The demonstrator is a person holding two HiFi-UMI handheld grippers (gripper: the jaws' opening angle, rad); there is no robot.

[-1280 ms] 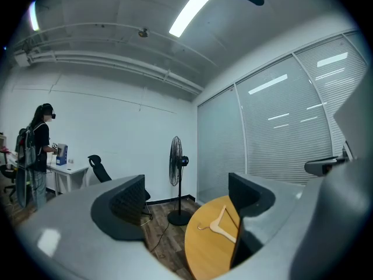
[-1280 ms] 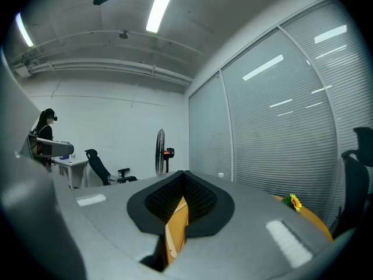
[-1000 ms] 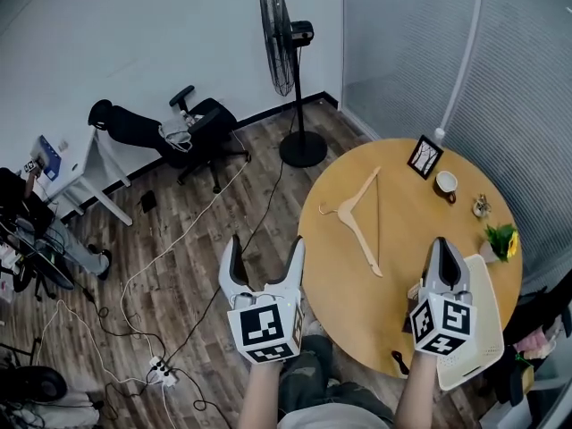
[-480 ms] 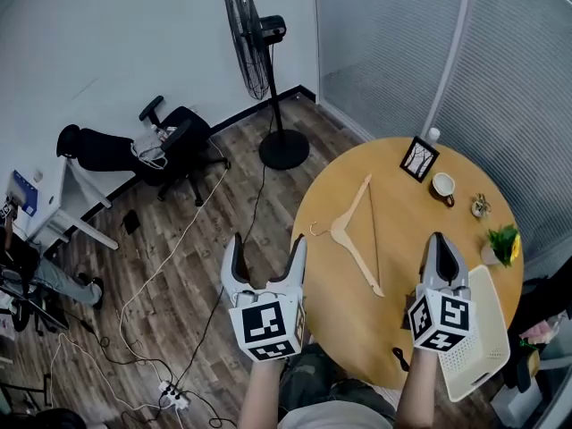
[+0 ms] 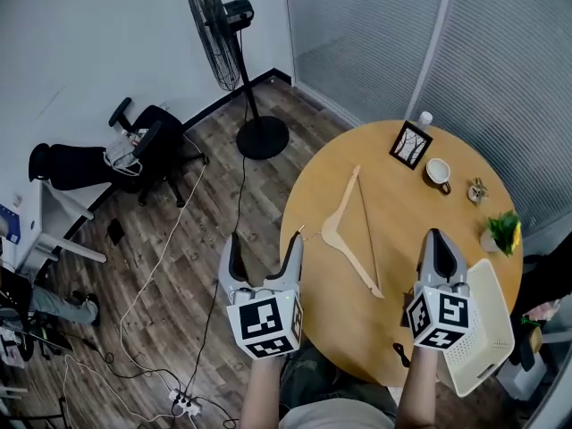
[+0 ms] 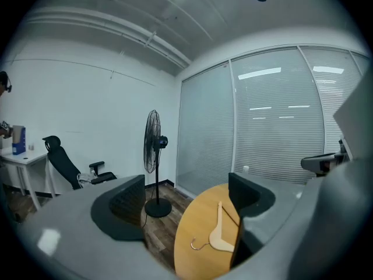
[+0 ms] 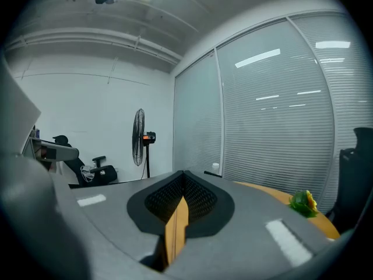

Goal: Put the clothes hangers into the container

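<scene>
Head view, steeply down. Largest: brown plank floor, crossed by loose cables. Then one round table of smooth pale wood. Past its far edge, one black pedestal fan with wire-cage head and disc base, and one black office chair.

At the table's near right edge, partly overhanging it, one white plastic basket, a rounded rectangle with walls pierced by small holes.

Two grey grippers, each with a black-and-white marker cube. Left gripper over the floor just beside the table's left edge, jaws spread wide, gripping nothing. Right gripper over the table beside the basket, ribbed black pads pressed nearly together, with a thin tan sliver between, probably only tabletop beyond.

One wooden clothes hanger, flat on the table between the grippers, with a thin crossbar and a small metal hook toward the left edge.

Smallest, along the far right rim: one black picture frame, one white cup, one green potted plant.
</scene>
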